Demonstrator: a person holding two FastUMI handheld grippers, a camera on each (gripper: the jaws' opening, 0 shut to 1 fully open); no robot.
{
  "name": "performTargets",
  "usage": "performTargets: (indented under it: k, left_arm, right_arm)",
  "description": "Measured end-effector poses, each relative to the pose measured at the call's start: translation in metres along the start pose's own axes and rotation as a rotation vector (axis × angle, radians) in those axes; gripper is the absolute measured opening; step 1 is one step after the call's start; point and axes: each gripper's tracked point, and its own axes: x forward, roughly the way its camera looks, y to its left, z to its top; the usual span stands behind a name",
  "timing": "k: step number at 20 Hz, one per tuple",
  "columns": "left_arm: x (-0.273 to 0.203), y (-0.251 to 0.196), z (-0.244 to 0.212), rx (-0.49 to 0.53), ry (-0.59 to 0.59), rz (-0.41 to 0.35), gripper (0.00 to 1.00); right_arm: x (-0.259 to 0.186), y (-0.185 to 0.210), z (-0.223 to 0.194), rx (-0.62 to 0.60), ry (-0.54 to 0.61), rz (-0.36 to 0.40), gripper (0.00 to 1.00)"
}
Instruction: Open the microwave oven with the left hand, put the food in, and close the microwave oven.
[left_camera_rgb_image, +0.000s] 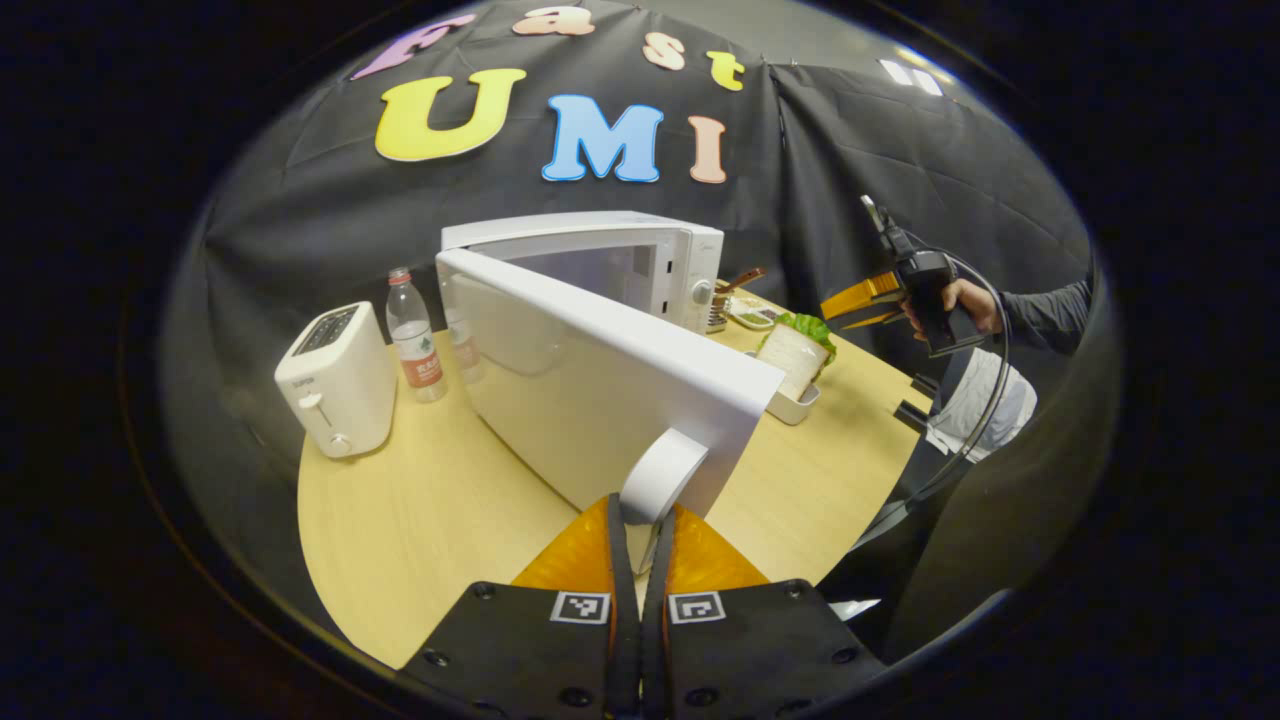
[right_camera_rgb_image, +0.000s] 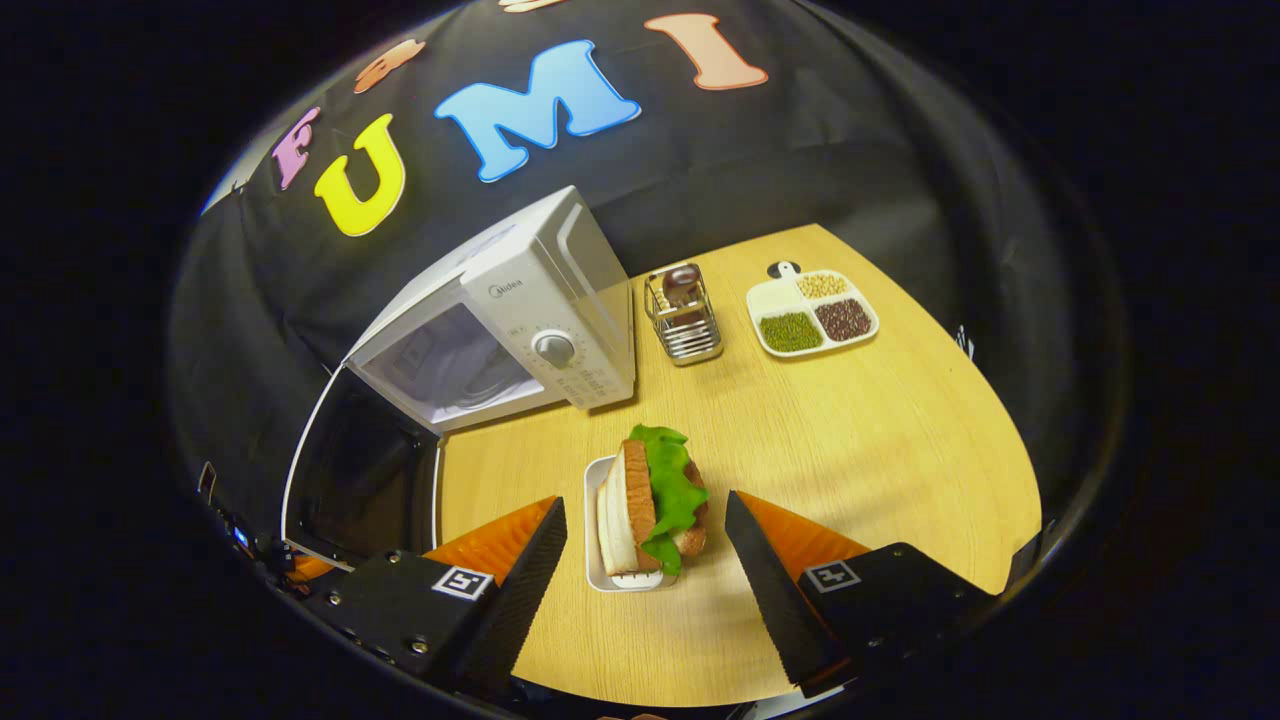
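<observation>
Wooden desk (right_camera_rgb_image: 880, 440) in a black-cloth booth. Left gripper (left_camera_rgb_image: 640, 540) clenched on the handle (left_camera_rgb_image: 662, 475) of the microwave (right_camera_rgb_image: 520, 320) door (left_camera_rgb_image: 590, 380) (swung open). Right gripper (right_camera_rgb_image: 640, 545) released, fingers either side of the sandwich (right_camera_rgb_image: 655, 500) in its white dish (right_camera_rgb_image: 592, 530), near the microwave.

Pale wooden surface (right_camera_rgb_image: 880, 450) with a curved edge. Standing on it:
- white microwave (right_camera_rgb_image: 540, 300) at the back, its door (left_camera_rgb_image: 590, 385) swung open;
- white toaster (left_camera_rgb_image: 338, 380) near the left edge, a water bottle (left_camera_rgb_image: 415, 340) just beside it;
- small white tray (right_camera_rgb_image: 596, 530) carrying a sandwich (right_camera_rgb_image: 650, 510) with lettuce, in front of the microwave;
- wire caddy (right_camera_rgb_image: 683, 315) just right of the microwave;
- divided dish (right_camera_rgb_image: 812, 312) of beans and grains beside the caddy, toward the far right.
</observation>
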Motion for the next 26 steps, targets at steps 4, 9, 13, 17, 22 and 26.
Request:
performTargets:
  k: [4, 9, 13, 17, 22, 26]
  left_arm:
    - [-0.018, 0.023, -0.012, -0.038, -0.004, 0.036, 0.07]
    - [-0.034, 0.048, -0.022, -0.075, -0.021, 0.106, 0.06]
    - [-0.042, 0.067, -0.024, -0.082, -0.063, 0.194, 0.25]
    - [-0.096, 0.084, 0.0, -0.175, -0.22, 0.335, 0.98]
    - [-0.168, 0.076, 0.086, -0.18, -0.482, 0.575, 0.94]
    - [-0.173, 0.03, 0.16, -0.129, -0.634, 0.536, 0.94]
  right_arm:
    - [0.019, -0.011, -0.019, 0.033, 0.059, 0.002, 0.97]
    - [0.036, -0.008, -0.026, 0.072, 0.088, 0.016, 0.97]
    - [0.041, -0.006, -0.021, 0.059, 0.089, 0.018, 0.97]
    - [0.047, -0.006, -0.022, 0.057, 0.103, 0.02, 0.97]
    - [0.055, -0.007, -0.031, 0.048, 0.138, 0.013, 0.95]
    - [0.058, -0.001, -0.033, 0.076, 0.158, 0.021, 0.72]
